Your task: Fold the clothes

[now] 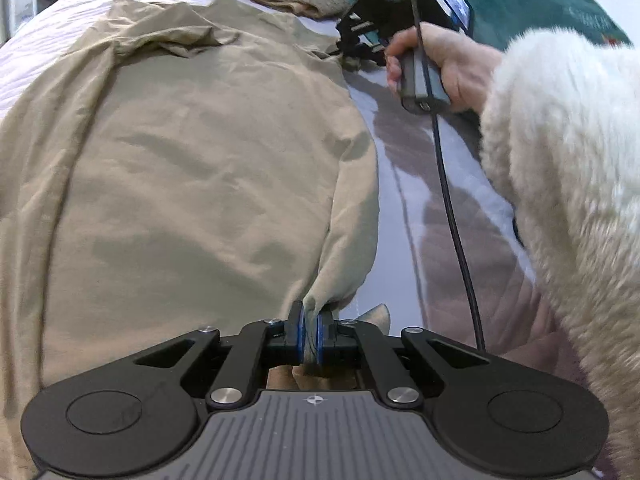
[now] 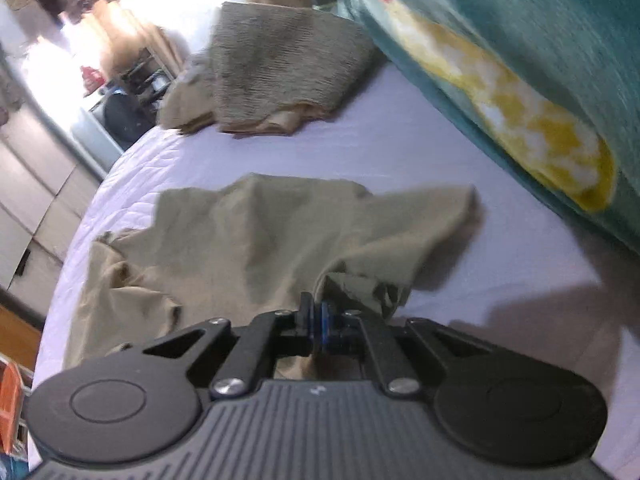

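A tan garment (image 1: 192, 168) lies spread on the pale lilac bed sheet (image 1: 404, 168). My left gripper (image 1: 310, 336) is shut on the garment's near right corner, and cloth bunches between its blue pads. My right gripper (image 1: 360, 46) shows in the left wrist view at the garment's far right edge, held by a hand. In the right wrist view, my right gripper (image 2: 320, 326) is shut on a bunched edge of the same tan garment (image 2: 248, 240), which lies crumpled ahead of it on the sheet (image 2: 400, 140).
A folded grey-brown knit piece on tan cloth (image 2: 280, 68) lies further back on the bed. A teal blanket with a yellow patch (image 2: 520, 92) runs along the right side. A black cable (image 1: 452, 208) hangs from the right gripper. Cabinets and clutter stand beyond the bed's left edge.
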